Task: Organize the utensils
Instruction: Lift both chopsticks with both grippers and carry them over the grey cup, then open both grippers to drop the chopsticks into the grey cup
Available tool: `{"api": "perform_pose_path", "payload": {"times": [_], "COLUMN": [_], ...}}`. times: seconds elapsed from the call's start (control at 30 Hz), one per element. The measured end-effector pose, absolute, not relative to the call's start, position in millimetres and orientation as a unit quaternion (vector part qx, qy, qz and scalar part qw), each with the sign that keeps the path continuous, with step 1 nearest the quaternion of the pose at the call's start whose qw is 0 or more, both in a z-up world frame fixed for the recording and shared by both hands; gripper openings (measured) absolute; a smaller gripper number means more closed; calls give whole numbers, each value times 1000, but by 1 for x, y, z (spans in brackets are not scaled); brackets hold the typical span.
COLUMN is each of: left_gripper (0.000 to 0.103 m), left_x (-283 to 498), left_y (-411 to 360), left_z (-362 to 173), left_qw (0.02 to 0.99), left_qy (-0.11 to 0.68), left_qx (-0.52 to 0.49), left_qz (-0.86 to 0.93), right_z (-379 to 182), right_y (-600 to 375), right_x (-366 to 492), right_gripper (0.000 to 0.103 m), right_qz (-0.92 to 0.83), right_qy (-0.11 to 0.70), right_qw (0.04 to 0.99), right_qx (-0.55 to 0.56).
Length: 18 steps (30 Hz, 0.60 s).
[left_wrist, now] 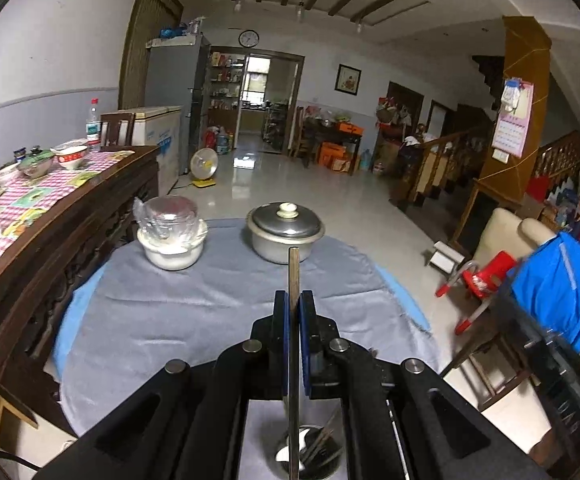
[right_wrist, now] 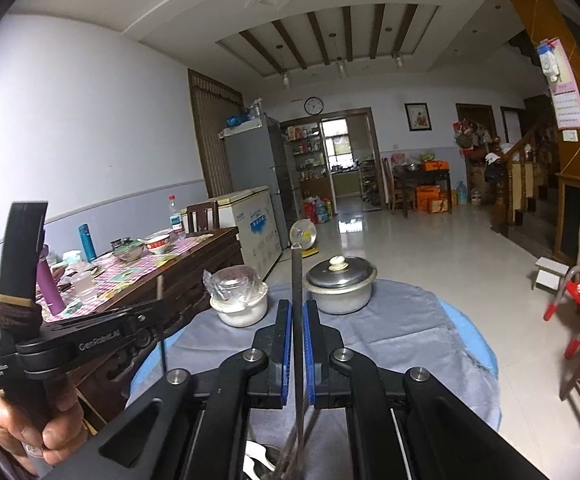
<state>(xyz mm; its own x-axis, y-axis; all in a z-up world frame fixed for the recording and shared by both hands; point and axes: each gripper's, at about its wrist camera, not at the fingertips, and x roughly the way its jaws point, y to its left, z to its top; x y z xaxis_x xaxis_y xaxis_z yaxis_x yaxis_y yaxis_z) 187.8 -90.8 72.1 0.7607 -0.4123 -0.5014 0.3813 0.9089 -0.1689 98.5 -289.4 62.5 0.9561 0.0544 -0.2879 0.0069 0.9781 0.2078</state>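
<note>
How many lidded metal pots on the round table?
1: the lidded metal pot stands at the far side of the round table, right of the wrapped white bowl. The area under the tools is hidden.

Glossy tiled floor [left_wrist: 321, 184], beamed ceiling [right_wrist: 321, 40], perhaps daylit.

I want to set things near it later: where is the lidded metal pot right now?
The metal pot stands at the far edge of the grey-clothed round table, right of the plastic-wrapped white bowl.
</note>
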Motion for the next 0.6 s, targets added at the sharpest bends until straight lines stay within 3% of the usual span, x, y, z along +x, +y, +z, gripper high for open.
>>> {"api": "perform_pose_path", "payload": {"times": [0.6], "left_gripper": [5], "left_x": [198], "left_y": [-92], "left_z": [38], "left_qw": [951], "left_qy": [222], "left_qx": [-98], "left_qz": [-192], "right_z": [24], "right_y": [-278], "right_x": [116], "right_gripper": [6], "right_qz": [40], "right_qy": [193], "right_qw": [973], "right_qx": [123]}}
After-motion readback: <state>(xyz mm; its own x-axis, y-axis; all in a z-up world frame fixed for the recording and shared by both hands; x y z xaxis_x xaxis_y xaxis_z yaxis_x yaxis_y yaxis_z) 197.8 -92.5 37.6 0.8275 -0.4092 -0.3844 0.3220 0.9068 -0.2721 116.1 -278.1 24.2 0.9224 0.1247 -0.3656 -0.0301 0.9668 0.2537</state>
